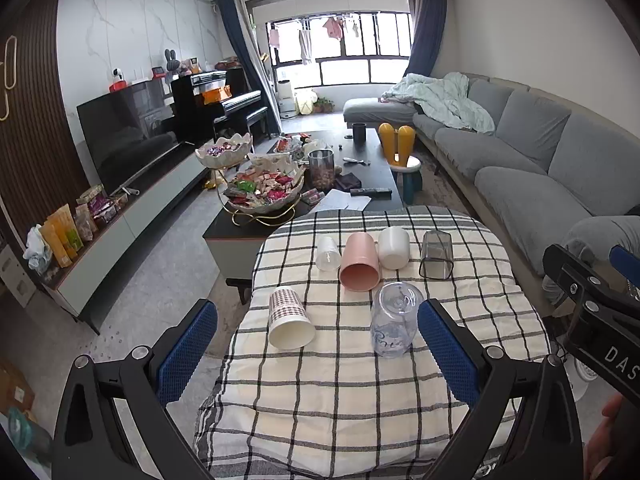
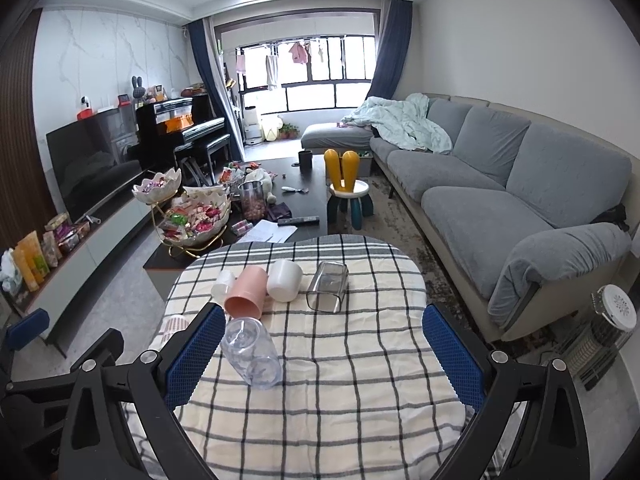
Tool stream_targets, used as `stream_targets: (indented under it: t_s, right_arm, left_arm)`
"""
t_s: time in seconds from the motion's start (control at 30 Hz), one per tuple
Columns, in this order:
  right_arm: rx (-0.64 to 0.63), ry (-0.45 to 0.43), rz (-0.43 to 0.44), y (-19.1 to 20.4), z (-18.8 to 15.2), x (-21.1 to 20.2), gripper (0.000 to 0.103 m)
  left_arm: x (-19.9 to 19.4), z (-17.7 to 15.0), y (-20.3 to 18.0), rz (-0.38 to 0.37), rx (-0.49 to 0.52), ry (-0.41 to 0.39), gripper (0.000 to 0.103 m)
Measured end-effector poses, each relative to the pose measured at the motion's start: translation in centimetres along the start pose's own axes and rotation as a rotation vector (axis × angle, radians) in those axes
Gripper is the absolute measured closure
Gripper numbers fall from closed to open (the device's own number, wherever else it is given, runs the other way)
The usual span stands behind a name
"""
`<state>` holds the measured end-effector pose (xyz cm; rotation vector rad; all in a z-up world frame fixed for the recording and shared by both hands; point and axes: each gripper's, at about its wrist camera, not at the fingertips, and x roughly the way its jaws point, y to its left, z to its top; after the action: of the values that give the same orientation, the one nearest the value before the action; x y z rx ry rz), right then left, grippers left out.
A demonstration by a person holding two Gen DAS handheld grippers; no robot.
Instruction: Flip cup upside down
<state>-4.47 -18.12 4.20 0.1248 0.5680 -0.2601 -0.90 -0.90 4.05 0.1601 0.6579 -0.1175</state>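
Note:
Several cups lie on their sides on the checked tablecloth (image 1: 340,400): a patterned paper cup (image 1: 289,318), a clear plastic cup (image 1: 394,320), a pink cup (image 1: 359,262), a white cup (image 1: 394,248), a small translucent cup (image 1: 328,254) and a dark clear square cup (image 1: 437,255). My left gripper (image 1: 318,350) is open and empty, with the paper and clear cups between its fingers further ahead. My right gripper (image 2: 324,354) is open and empty above the cloth; the clear cup (image 2: 252,354) lies beside its left finger (image 2: 196,356). The pink cup (image 2: 246,298) and square cup (image 2: 328,287) lie beyond.
A dark coffee table (image 1: 380,168) with candy bowls (image 1: 264,190) stands behind the small table. A grey sofa (image 2: 520,200) runs along the right. A TV (image 1: 128,136) is on the left, a heater (image 2: 600,336) at far right. The right gripper's body (image 1: 592,300) shows in the left view.

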Motion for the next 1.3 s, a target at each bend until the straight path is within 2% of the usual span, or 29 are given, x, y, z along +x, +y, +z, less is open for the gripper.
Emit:
stream_targets:
  t_s: [0.53,1.3]
  right_arm:
    - [0.001,-0.003,-0.003,-0.04,0.16,0.40,0.003]
    - [0.002,0.000,-0.003,0.07,0.23,0.61,0.003]
  left_arm:
    - [0.24,-0.06,0.26,0.008,-0.002,0.000,0.000]
    - [0.37,0.03,0.38,-0.028,-0.019,0.019,0.000]
